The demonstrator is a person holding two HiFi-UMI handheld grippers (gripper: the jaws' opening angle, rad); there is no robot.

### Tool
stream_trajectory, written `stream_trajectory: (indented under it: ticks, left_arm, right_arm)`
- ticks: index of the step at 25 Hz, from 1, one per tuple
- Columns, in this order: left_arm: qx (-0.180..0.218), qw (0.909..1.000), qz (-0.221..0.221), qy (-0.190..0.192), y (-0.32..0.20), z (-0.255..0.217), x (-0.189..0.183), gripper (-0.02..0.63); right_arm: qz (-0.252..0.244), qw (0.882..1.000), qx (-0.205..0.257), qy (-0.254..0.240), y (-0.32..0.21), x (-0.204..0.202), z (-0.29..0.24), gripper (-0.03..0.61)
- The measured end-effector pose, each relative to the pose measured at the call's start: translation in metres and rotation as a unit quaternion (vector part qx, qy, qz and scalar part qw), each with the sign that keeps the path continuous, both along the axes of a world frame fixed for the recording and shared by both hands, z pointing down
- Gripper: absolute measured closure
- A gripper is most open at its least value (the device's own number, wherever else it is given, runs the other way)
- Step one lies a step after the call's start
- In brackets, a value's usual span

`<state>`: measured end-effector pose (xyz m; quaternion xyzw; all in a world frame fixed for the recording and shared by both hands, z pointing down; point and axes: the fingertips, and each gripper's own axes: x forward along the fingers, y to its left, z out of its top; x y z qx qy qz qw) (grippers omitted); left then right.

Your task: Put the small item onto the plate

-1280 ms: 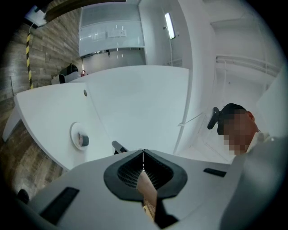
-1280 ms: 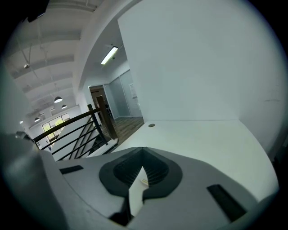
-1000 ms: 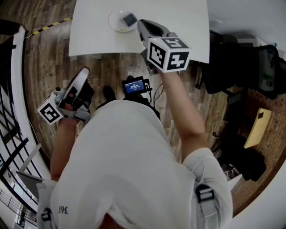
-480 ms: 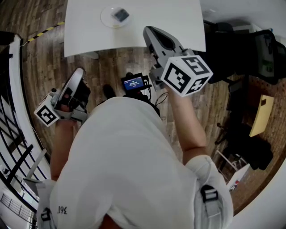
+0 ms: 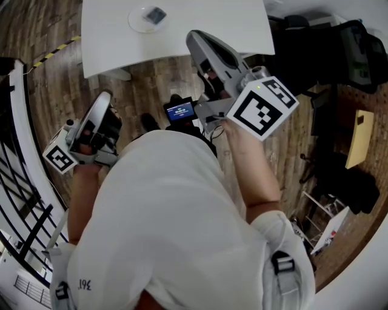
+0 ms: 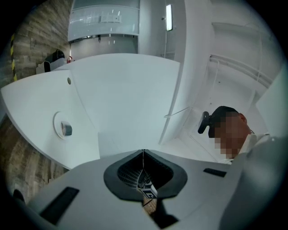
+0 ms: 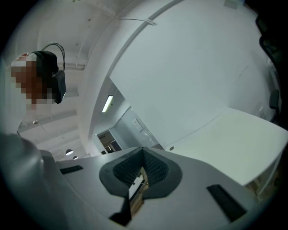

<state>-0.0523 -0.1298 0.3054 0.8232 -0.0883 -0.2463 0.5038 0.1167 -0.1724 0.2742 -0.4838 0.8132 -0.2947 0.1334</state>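
Note:
A small dark item (image 5: 156,14) lies on a clear round plate (image 5: 138,23) at the far part of the white table (image 5: 224,18); the same plate (image 6: 57,122) with the item (image 6: 66,129) shows at the left in the left gripper view. My right gripper (image 5: 193,37) is raised in front of the table's near edge, away from the plate, its jaws shut with nothing between them. My left gripper (image 5: 104,98) hangs low at the left over the wooden floor, jaws closed together and empty. Neither gripper touches the plate.
The floor is wooden planks, with a black railing (image 5: 18,181) at the left. A small device with a lit screen (image 5: 180,111) sits at the person's chest. Dark chairs and bags (image 5: 339,54) crowd the right side. Another person (image 6: 229,132) sits beyond the table.
My right gripper has pulled back from the plate toward me and risen, rolling as it came. The left gripper rose slightly. The item stays on the plate.

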Motion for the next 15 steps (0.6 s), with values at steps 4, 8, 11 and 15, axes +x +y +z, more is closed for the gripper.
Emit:
stream_trajectory:
  ticks: [4, 8, 11, 15]
  left_arm:
    - [-0.005, 0.9999, 0.013, -0.001, 0.009, 0.005, -0.008, 0.607]
    - [-0.004, 0.9996, 0.027, -0.001, 0.015, 0.005, -0.013, 0.607]
    - [0.000, 0.9994, 0.035, 0.001, 0.022, 0.003, -0.019, 0.607]
    - [0.004, 0.9992, 0.039, 0.003, 0.026, 0.001, -0.028, 0.607]
  right_arm:
    - [0.014, 1.000, 0.007, -0.004, 0.015, -0.006, -0.003, 0.577]
    - [0.024, 1.000, 0.011, 0.003, 0.027, -0.011, -0.006, 0.577]
    - [0.033, 0.999, 0.012, 0.005, 0.037, -0.017, -0.006, 0.577]
    - [0.034, 0.999, 0.021, 0.015, 0.043, -0.028, -0.011, 0.577]
